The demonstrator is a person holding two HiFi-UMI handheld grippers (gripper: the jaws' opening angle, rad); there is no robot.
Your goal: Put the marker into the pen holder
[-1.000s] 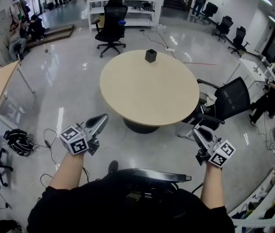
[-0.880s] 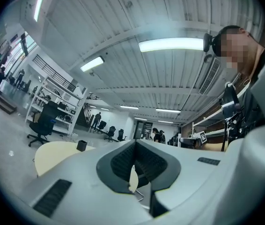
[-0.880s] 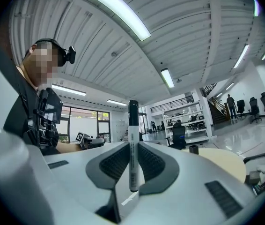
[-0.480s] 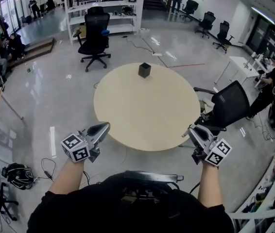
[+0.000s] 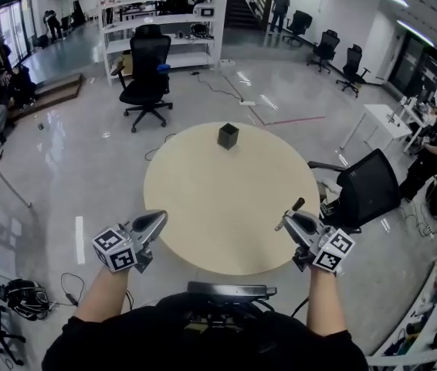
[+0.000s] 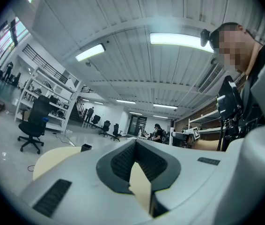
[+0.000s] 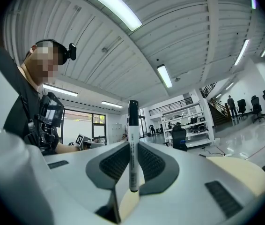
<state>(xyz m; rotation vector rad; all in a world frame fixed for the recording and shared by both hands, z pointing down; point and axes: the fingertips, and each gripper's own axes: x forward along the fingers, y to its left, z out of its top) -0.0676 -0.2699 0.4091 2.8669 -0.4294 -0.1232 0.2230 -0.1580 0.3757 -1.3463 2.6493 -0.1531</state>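
Note:
A black cube-shaped pen holder [image 5: 228, 136] stands near the far edge of the round beige table [image 5: 226, 207]. My right gripper [image 5: 286, 221] hovers at the table's near right edge, shut on a white marker with a black cap [image 5: 295, 205]. In the right gripper view the marker [image 7: 133, 149] stands upright between the pads of the right gripper [image 7: 133, 146]. My left gripper [image 5: 159, 218] hangs at the table's near left edge. In the left gripper view its jaws meet with nothing between them, at the left gripper [image 6: 135, 142], and the pen holder [image 6: 86, 147] shows small and far off.
A black office chair [image 5: 368, 182] is pushed against the table's right side, and another [image 5: 146, 72] stands beyond the table before white shelving [image 5: 164, 14]. Cables [image 5: 19, 295] lie on the floor at the left. People and more chairs are far back.
The view has drawn closer to the table, which now sits lower and larger in the head view. Both grippers went from short of the table to its near edge, the marker still held.

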